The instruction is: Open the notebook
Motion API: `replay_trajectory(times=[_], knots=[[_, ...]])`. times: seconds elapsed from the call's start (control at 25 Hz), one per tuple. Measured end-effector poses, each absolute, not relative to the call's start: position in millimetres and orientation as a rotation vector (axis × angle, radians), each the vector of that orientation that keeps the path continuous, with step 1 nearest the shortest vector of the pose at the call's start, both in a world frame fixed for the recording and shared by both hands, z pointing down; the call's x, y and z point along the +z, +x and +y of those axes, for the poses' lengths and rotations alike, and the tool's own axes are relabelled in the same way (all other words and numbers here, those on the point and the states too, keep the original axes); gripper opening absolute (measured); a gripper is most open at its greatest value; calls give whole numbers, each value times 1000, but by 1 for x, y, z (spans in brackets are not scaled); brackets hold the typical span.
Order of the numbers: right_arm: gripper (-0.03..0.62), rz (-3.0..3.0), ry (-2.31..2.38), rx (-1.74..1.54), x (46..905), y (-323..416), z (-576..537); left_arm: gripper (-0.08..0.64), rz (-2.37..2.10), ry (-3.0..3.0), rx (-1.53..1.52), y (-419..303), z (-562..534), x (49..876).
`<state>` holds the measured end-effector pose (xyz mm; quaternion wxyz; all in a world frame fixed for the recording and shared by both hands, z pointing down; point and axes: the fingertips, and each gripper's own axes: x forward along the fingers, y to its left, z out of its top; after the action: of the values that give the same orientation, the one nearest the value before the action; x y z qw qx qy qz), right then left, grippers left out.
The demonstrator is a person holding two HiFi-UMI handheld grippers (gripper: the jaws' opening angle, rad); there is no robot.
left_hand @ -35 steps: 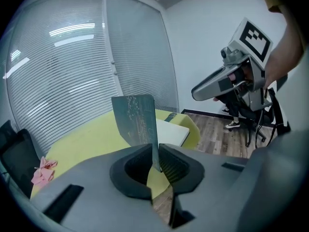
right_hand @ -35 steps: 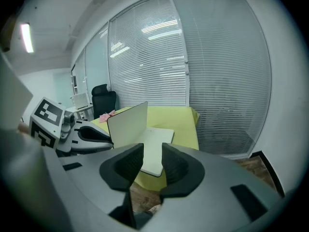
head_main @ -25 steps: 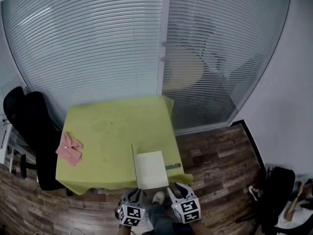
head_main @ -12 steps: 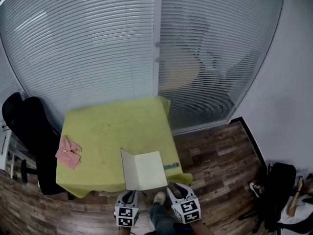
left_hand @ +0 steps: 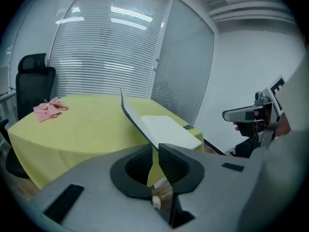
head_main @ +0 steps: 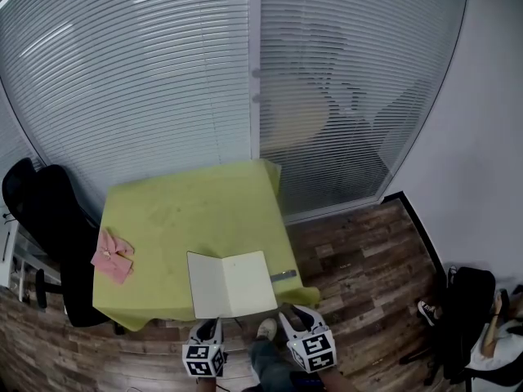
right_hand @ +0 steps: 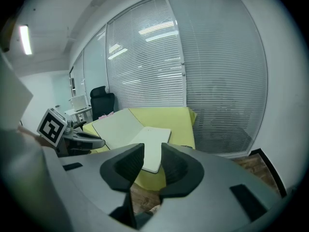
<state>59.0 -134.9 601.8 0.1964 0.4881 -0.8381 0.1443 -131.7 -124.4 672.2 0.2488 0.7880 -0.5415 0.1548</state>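
The notebook (head_main: 249,282) lies at the near edge of the yellow-green table (head_main: 180,211), its white pages up. Its cover (head_main: 206,285) is folded out to the left and still tilts up a little. My left gripper (head_main: 210,325) is shut on the cover's near edge. In the left gripper view the thin cover (left_hand: 137,120) runs down between the nearly closed jaws of the left gripper (left_hand: 155,150). My right gripper (head_main: 291,314) hangs off the table's near right corner, open. Its jaws have just been closing a little, with nothing between them; the notebook (right_hand: 152,146) lies beyond the right gripper (right_hand: 152,154).
A small grey strip (head_main: 283,276) lies on the cloth right of the notebook. A pink cloth (head_main: 113,254) sits at the table's left edge. A black chair (head_main: 41,219) stands to the left, blinds behind. A dark bag (head_main: 470,300) rests on the wooden floor at right.
The cover has swung from standing upright over to the left, nearly flat. My left gripper has moved left with it. The right gripper has stayed in place.
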Motion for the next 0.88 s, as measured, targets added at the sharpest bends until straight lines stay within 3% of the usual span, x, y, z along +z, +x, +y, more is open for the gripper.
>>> replay_trajectory(times=[0.88], knots=[[104, -2370, 1384, 389, 589, 58, -151, 99, -1432, 1812, 121, -155, -122, 718]])
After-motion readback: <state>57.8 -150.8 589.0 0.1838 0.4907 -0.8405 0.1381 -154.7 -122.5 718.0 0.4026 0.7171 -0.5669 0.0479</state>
